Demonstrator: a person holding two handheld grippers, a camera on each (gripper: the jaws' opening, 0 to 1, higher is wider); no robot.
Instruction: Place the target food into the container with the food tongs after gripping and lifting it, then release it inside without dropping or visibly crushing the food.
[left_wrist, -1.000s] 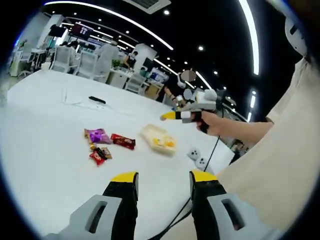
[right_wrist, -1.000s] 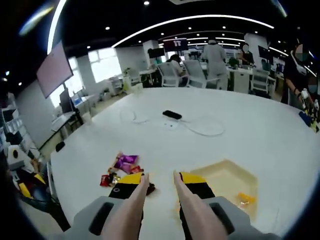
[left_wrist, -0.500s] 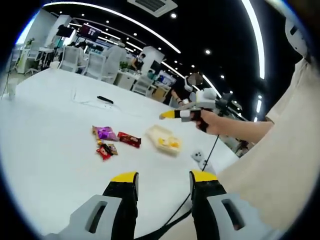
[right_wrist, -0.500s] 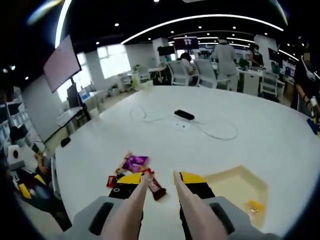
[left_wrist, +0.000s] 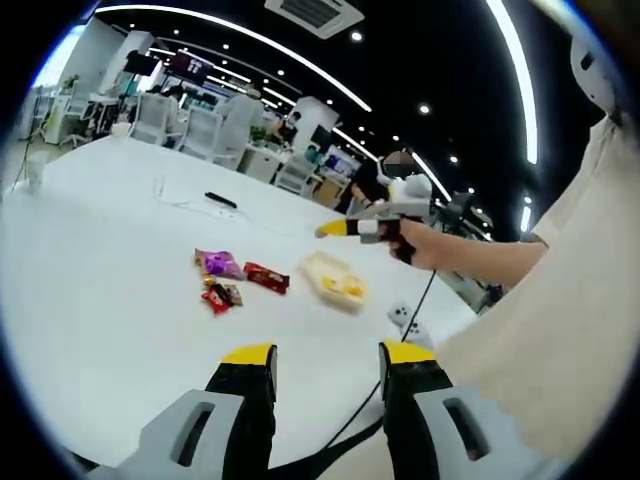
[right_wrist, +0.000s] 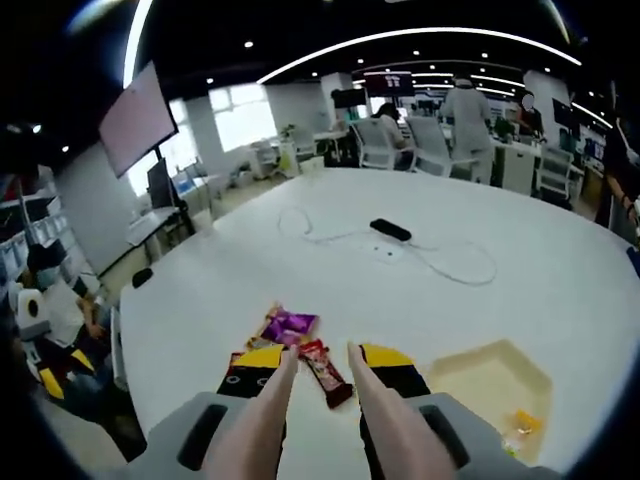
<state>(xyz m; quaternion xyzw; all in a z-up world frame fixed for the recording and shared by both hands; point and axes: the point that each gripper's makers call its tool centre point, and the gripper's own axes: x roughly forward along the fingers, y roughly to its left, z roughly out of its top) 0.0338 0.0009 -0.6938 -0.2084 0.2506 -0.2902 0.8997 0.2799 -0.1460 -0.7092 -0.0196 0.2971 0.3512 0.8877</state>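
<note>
Two grippers work over a wide white table (right_wrist: 520, 240) whose near rim curves below the left gripper (left_wrist: 325, 355) in the left gripper view, with bare surface all around the snacks. We see the left gripper's jaws parted and empty. The right gripper (right_wrist: 318, 358) carries tan tongs (right_wrist: 385, 425) along its jaws, their tips apart with nothing between them. The red snack bar (right_wrist: 326, 371) lies flat between those tips, its long axis running diagonally away toward the purple packet (right_wrist: 290, 325). The pale container (right_wrist: 493, 385) sits well apart to the right, yellow food (right_wrist: 524, 423) in its corner.
</note>
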